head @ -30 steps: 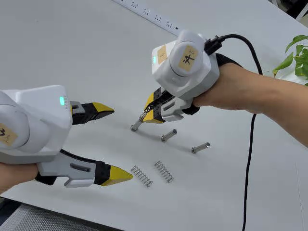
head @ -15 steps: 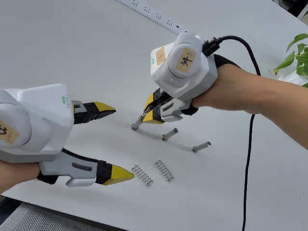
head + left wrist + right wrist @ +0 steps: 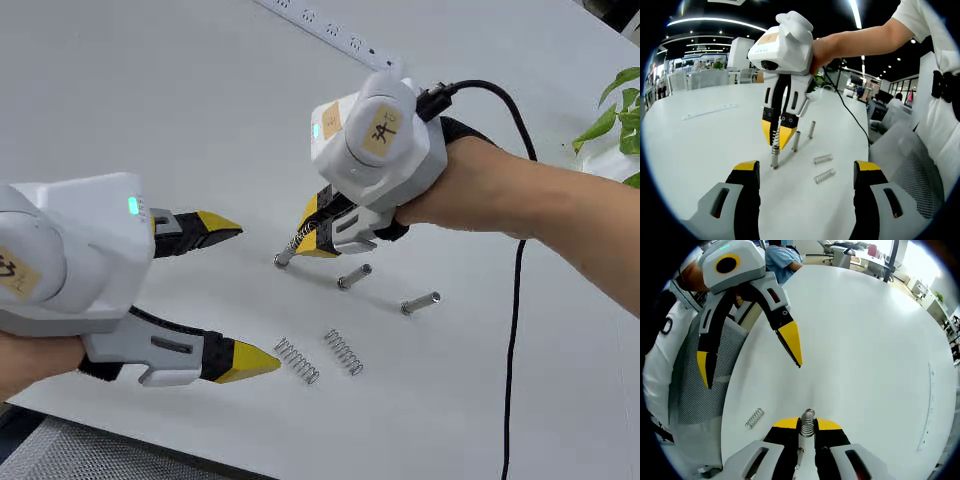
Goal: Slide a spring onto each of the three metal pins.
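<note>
The white surface (image 3: 150, 100) spreads under both tools. The left tongs (image 3: 255, 297) hang over it with their jaws spread wide and nothing between them. Just beyond their tips, the right tongs (image 3: 305, 245) point down, clenched on a spring (image 3: 298, 238) held upright. Directly below the right tongs' tips stands the first pin (image 3: 283, 260), its top meeting the spring's lower end. Two more pins (image 3: 353, 277) (image 3: 420, 302) stand in a row past the right tongs. Two loose springs (image 3: 296, 361) (image 3: 343, 353) lie flat beside the left tongs' near jaw.
</note>
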Demonstrator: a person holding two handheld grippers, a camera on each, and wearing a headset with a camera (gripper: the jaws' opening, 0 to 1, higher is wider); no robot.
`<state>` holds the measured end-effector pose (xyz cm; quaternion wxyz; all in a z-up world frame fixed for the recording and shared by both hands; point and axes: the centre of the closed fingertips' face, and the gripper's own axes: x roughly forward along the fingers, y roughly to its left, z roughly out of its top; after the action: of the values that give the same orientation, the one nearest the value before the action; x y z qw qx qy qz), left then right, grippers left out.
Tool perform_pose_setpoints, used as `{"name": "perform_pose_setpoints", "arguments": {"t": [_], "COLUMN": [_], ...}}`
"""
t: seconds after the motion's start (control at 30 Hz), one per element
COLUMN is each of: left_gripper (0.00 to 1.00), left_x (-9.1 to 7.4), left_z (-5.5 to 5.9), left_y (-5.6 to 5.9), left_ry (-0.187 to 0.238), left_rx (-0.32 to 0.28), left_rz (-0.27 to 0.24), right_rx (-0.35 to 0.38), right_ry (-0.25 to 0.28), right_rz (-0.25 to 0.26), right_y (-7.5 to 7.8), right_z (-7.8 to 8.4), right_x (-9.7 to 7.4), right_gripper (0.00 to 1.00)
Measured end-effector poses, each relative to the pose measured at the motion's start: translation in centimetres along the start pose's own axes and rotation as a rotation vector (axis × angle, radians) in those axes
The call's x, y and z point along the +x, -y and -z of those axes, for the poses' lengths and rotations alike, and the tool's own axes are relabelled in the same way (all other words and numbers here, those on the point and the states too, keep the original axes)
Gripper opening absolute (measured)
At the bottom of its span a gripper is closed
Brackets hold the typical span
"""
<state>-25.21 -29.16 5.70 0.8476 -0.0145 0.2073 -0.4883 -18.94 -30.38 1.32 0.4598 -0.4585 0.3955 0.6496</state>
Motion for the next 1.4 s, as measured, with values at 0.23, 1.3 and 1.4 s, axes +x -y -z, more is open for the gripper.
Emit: {"name": "perform_pose_setpoints", "arguments": {"t": [0.23,1.3,1.4], "left_gripper": [0.75,0.75,0.75], "left_x": [0.0,-0.1,-0.1], "left_z": [0.0,0.3,0.3], "left_y": [0.0,0.1,0.1], "left_ry": [0.002,0.007,0.007], "left_rx": [-0.005,-0.024,-0.024], "left_rz": [0.001,-0.003,-0.004], "right_rx": [0.004,-0.007,-0.003], "right_ry": [0.002,0.001,0.004], "right_rz": [0.002,0.046,0.051], "right_y": [0.0,-0.5,-0.4], "right_z": [0.1,0.2,0.2], "right_x": [0.5,2.9,3.0], "right_gripper": [0.08,0.08,0.08]}}
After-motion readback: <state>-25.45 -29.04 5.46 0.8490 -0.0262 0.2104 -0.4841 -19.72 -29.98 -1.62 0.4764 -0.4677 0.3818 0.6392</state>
